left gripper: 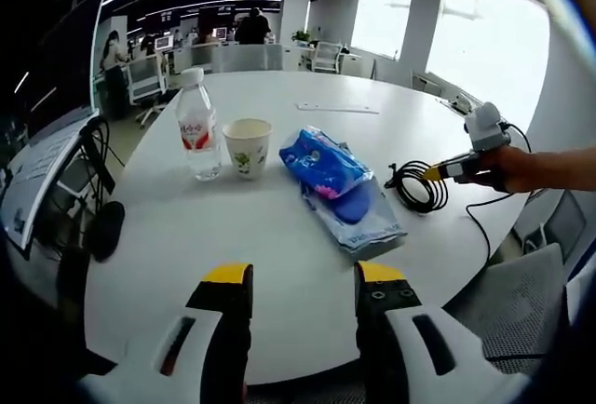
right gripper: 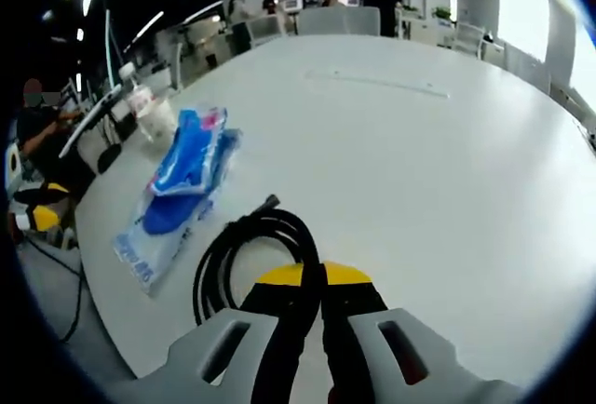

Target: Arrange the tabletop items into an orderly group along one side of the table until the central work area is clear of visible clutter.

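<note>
Black cable coil point(right gripper: 244, 253) pinched in right gripper point(right gripper: 313, 276) on white table point(right gripper: 438, 171).

A round white table point(left gripper: 279, 236) carries a water bottle point(left gripper: 197, 127) and paper cup point(left gripper: 247, 147) at the left — blue packets point(left gripper: 337, 185) mid-table, a coiled black cable point(left gripper: 416, 184) right.

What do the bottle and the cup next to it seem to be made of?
The clear water bottle with white cap looks like thin glossy plastic: you see through it. The small white cup with a leaf print seems matte paper, with a rolled rim, though coated plastic is possible.
</note>
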Demonstrator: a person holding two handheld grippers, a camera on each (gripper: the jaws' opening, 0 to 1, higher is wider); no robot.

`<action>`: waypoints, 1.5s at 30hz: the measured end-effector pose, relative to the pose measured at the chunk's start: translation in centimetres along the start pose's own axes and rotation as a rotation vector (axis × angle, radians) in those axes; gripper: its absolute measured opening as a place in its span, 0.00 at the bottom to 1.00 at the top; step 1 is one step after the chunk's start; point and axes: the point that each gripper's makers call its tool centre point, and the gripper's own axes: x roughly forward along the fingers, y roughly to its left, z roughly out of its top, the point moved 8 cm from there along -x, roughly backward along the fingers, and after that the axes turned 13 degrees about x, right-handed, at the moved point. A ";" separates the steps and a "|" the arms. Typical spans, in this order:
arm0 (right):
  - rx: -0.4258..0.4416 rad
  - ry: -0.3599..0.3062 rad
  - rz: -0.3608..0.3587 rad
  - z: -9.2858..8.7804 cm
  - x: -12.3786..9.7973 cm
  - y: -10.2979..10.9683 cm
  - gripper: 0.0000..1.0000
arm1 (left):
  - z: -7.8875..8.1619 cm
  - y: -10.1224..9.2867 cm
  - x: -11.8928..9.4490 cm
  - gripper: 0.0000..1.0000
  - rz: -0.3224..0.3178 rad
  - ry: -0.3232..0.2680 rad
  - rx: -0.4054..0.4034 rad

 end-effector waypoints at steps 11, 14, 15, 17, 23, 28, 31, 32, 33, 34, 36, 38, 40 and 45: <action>0.006 0.014 -0.020 -0.1 0.4 -0.5 0.05 | -0.2 0.0 -0.4 0.43 0.011 0.001 0.000; 0.008 0.012 -0.021 0.0 0.5 -0.9 0.06 | -0.1 0.0 -0.6 0.43 0.013 -0.001 0.003; 0.004 0.015 -0.020 0.0 0.6 -1.0 0.06 | -0.1 0.0 -0.6 0.43 0.013 -0.001 0.005; -0.017 0.021 -0.030 0.0 0.6 -1.3 0.09 | 0.0 0.0 -0.7 0.43 0.013 -0.002 0.007; -0.030 0.005 -0.034 0.2 -0.5 -0.7 0.16 | 0.3 -0.1 -0.7 0.43 0.014 -0.011 0.015; -0.023 -0.028 -0.035 0.4 -1.6 -0.2 0.17 | 0.6 -0.4 -0.7 0.43 0.011 -0.024 0.012; -0.022 -0.035 -0.035 0.5 -2.0 -0.1 0.17 | 0.7 -0.6 -0.6 0.43 0.007 -0.030 0.014; -0.020 -0.039 -0.036 0.5 -2.1 -0.1 0.17 | 0.7 -0.7 -0.7 0.43 0.006 -0.033 0.014; -0.018 -0.040 -0.035 0.5 -2.1 -0.1 0.17 | 0.6 -0.8 -0.7 0.43 0.005 -0.034 0.015; -0.015 -0.044 -0.034 0.5 -2.2 -0.1 0.17 | 0.6 -0.9 -0.7 0.43 0.003 -0.035 0.015; -0.015 -0.046 -0.035 0.4 -2.3 0.0 0.17 | 0.6 -1.0 -0.8 0.43 0.000 -0.037 0.017; -0.016 -0.045 -0.034 0.3 -2.4 0.1 0.17 | 0.5 -1.1 -0.9 0.43 -0.002 -0.039 0.019; -0.022 -0.044 -0.033 0.2 -2.5 0.3 0.16 | 0.4 -1.1 -1.0 0.43 -0.003 -0.040 0.019; -0.028 -0.035 -0.029 0.0 -2.7 1.3 0.16 | 0.4 -0.9 -1.0 0.44 -0.013 -0.039 0.043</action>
